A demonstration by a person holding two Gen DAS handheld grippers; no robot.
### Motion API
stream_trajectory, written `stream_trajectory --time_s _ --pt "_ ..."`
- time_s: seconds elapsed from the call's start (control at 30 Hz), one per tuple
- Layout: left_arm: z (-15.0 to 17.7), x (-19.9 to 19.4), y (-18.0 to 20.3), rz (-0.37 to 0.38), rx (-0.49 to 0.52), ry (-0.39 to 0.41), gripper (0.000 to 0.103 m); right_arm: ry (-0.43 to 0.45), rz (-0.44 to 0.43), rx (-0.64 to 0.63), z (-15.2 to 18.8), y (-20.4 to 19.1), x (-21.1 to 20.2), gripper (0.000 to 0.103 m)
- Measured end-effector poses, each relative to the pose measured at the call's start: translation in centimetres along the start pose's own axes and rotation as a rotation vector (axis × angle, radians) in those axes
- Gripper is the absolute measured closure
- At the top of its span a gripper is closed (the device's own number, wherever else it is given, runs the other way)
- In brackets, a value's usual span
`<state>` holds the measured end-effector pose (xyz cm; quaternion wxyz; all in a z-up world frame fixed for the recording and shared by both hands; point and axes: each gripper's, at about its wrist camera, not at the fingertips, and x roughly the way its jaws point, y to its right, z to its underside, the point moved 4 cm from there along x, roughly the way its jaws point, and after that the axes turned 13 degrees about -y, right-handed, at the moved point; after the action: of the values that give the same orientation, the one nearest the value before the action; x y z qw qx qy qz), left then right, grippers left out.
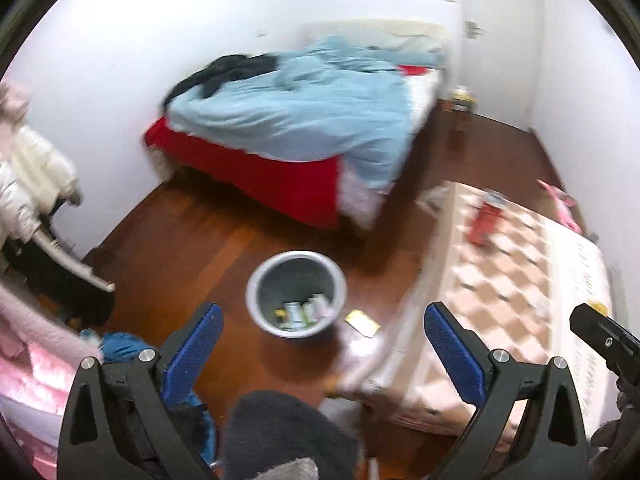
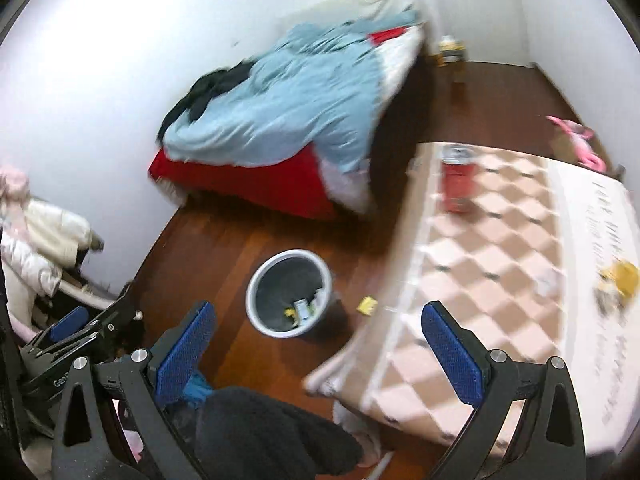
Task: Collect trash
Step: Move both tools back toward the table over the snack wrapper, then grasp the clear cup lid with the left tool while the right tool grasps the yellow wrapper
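Observation:
A grey round trash bin stands on the wood floor with several pieces of trash inside. A red can stands upright on the checked tablecloth at the right. A small yellow wrapper lies on the floor just right of the bin. A yellow crumpled piece lies on the table's right side. My left gripper is open and empty above the floor near the bin. My right gripper is open and empty, also above the bin area. Both views are blurred.
A table with a pink checked cloth fills the right. A bed with a blue quilt stands at the back. Jackets hang at the left. A dark furry slipper shows at the bottom.

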<state>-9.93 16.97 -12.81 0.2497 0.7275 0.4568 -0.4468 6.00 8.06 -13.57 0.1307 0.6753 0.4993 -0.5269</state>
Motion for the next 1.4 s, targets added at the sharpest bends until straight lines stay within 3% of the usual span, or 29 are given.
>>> stream_trajectory --time_s 0.17,0.47,0.67,0.93,0.97,1.0,1.03,1.13,1.2,1.23,1.3,1.37,1.4 --pt "2.4 1.3 9.4 0.067 0.141 -0.047 0.000 0.029 0.078 0.161 4.3 9.4 -5.3 0.000" --pt "2.7 8.4 25.1 0.062 0.356 -0.204 0.000 0.011 0.211 0.462 7.8 28.0 -8.4 0.000" --pt "1.2 14.7 33.2 0.094 0.432 -0.314 0.000 -0.019 0.243 0.570 6.1 37.4 -6.7 0.000" --pt "0.1 22.1 39.0 0.140 0.484 -0.431 0.002 -0.099 0.258 0.617 0.8 46.3 -0.5 0.004" --pt "0.0 22.8 39.5 0.144 0.487 -0.437 0.005 -0.107 0.259 0.625 0.4 47.0 0.2 0.004" --pt "0.0 23.3 39.7 0.144 0.491 -0.443 0.017 -0.117 0.252 0.640 -0.3 47.9 1.3 0.004" --pt "0.0 23.8 40.0 0.142 0.496 -0.452 0.037 -0.124 0.240 0.649 -0.8 48.4 2.1 0.005" --pt "0.1 24.0 40.2 0.179 0.477 -0.451 0.067 -0.143 0.214 0.686 -1.9 49.7 4.6 0.017" --pt "0.1 24.0 40.2 0.182 0.477 -0.446 0.067 -0.150 0.185 0.698 -2.5 49.9 6.1 0.032" --pt "0.1 23.9 40.1 0.184 0.473 -0.442 0.067 -0.153 0.187 0.703 -2.6 49.9 6.5 0.045" --pt "0.1 23.5 39.8 0.167 0.475 -0.420 0.067 -0.140 0.180 0.698 -2.9 49.5 7.0 0.051" --pt "0.2 23.0 39.4 0.160 0.473 -0.397 0.067 -0.134 0.186 0.687 -3.2 48.9 7.1 0.064" --pt "0.1 22.6 39.2 0.153 0.472 -0.383 0.067 -0.129 0.194 0.680 -3.3 48.6 7.1 0.064"
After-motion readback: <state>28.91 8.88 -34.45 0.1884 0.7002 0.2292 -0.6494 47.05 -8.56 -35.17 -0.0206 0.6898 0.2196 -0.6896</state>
